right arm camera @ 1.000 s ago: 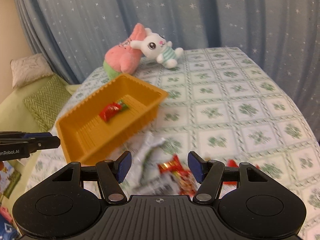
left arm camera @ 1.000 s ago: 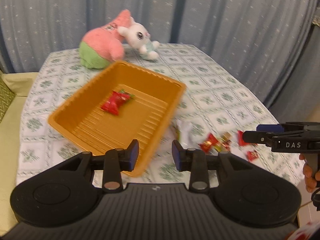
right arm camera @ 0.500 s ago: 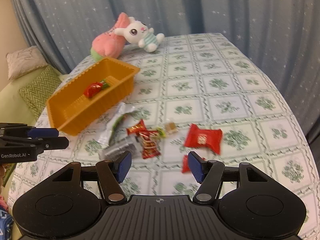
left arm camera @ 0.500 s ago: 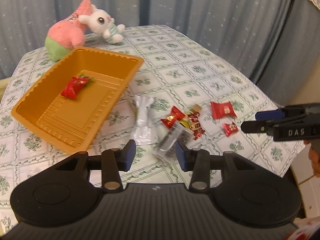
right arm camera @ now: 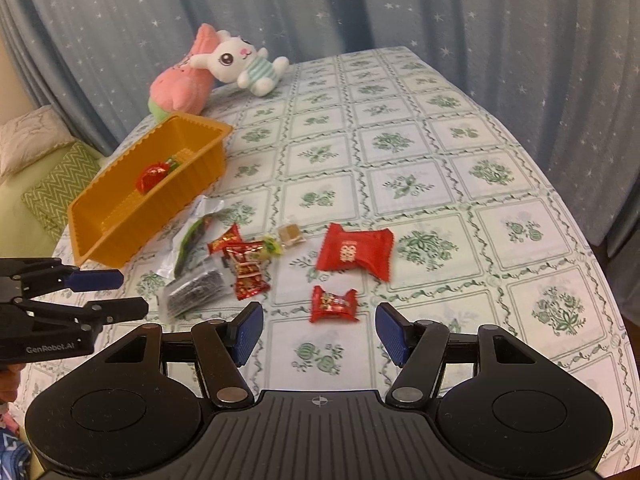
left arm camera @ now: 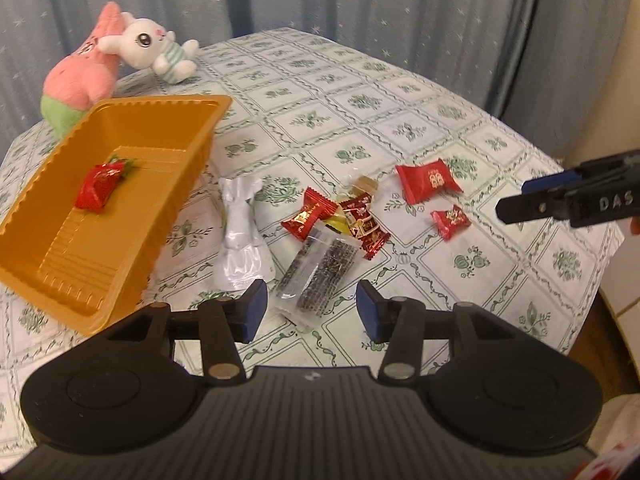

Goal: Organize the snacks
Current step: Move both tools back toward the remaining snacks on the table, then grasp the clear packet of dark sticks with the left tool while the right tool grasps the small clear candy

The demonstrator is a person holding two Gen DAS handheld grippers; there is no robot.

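Observation:
An orange tray (left arm camera: 168, 104) (right arm camera: 120, 236) stands at the left of the table with one red candy (left arm camera: 98, 190) (right arm camera: 152, 176) inside. Several wrapped snacks lie loose beside it: a silver packet (left arm camera: 240, 236), a clear packet of dark sticks (left arm camera: 320, 272) (right arm camera: 196, 292), a small red candy (left arm camera: 450, 222) (right arm camera: 334, 304), a large red packet (left arm camera: 428, 180) (right arm camera: 354, 252). My left gripper (left arm camera: 308, 312) is open and empty, just before the dark packet. My right gripper (right arm camera: 318, 330) is open and empty, just before the small red candy.
A pink plush (left arm camera: 80, 80) and a white bunny plush (left arm camera: 156, 50) lie at the table's far end. Blue starred curtains hang behind. A green sofa with cushions (right arm camera: 52, 184) stands left of the table. The table edge drops off at the right (left arm camera: 600, 280).
Both grippers have pulled back and opened wider. The views have swung from the tray to the loose snacks, which now lie in front of both grippers.

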